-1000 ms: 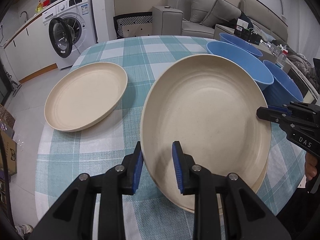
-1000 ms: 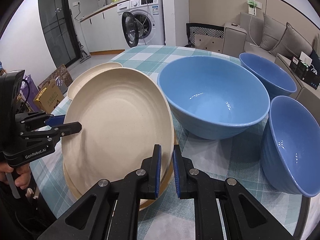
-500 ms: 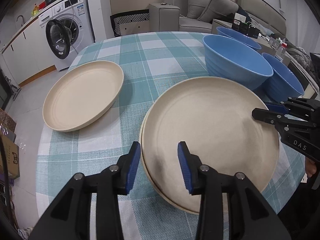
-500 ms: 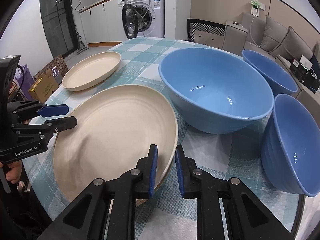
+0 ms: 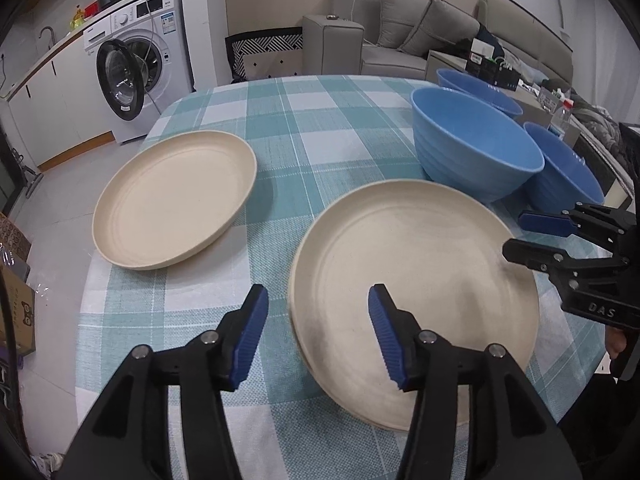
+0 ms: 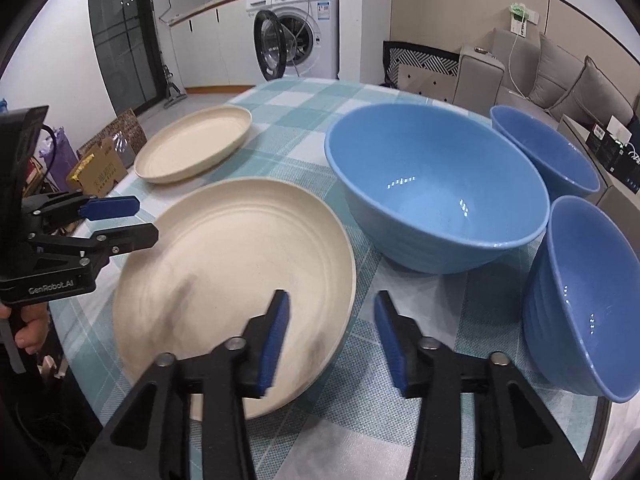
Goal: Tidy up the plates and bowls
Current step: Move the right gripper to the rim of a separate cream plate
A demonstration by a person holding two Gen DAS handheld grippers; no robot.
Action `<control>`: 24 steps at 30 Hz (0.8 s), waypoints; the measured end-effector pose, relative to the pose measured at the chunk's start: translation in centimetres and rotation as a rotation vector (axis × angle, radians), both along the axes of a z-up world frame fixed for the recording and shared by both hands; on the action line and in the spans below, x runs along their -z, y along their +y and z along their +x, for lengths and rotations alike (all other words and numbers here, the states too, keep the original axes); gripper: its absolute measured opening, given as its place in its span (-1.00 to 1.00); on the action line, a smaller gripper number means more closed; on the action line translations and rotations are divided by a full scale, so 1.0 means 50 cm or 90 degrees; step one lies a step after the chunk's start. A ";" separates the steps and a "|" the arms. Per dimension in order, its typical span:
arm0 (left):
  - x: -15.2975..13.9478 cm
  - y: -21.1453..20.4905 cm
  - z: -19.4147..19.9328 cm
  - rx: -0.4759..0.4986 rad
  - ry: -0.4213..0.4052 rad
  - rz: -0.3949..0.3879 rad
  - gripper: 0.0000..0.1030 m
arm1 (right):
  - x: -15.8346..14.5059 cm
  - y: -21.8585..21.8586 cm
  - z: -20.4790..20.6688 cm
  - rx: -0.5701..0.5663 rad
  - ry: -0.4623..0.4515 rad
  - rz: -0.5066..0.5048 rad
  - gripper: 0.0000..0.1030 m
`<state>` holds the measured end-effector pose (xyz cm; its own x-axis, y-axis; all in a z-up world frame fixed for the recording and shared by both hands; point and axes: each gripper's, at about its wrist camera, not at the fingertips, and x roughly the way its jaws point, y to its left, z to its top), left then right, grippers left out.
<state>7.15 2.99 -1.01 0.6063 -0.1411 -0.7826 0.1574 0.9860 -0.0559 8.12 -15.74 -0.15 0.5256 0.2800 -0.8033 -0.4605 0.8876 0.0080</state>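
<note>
A checked table fills the left wrist view: the left gripper gapes, released, astride the plate stack's near rim. Right wrist view: the right gripper likewise spread, straddling that stack's edge beside a bowl.

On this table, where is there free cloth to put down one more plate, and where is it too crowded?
Free cloth lies at the far middle of the table, between the single plate and the big blue bowl. The bowls' side is crowded: three bowls sit close together, and the stacked plates fill the near edge.
</note>
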 end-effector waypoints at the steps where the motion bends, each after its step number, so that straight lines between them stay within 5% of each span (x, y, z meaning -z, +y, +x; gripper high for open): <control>1: -0.005 0.005 -0.001 -0.004 -0.005 -0.004 0.07 | -0.008 -0.003 -0.003 0.001 -0.004 0.005 0.08; 5: -0.026 0.028 -0.005 -0.021 -0.023 -0.018 0.22 | -0.041 -0.006 -0.015 -0.023 -0.012 0.046 0.32; 8: -0.046 0.046 -0.010 -0.038 -0.042 -0.030 0.57 | -0.065 0.000 -0.024 -0.038 -0.020 0.070 0.51; 12: -0.068 0.070 -0.009 -0.052 -0.058 -0.047 0.60 | -0.097 0.009 -0.032 -0.055 -0.029 0.099 0.68; 15: -0.083 0.091 -0.010 -0.076 -0.074 -0.054 0.98 | -0.118 0.016 -0.028 -0.058 -0.035 0.116 0.89; 24: -0.122 0.169 -0.001 -0.141 -0.106 -0.050 1.00 | -0.167 0.034 0.014 -0.036 -0.046 0.165 0.99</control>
<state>7.12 11.41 5.11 0.7488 -0.0472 -0.6612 -0.0476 0.9911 -0.1246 8.83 -14.04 8.22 0.5564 0.5016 -0.6625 -0.5168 0.8332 0.1968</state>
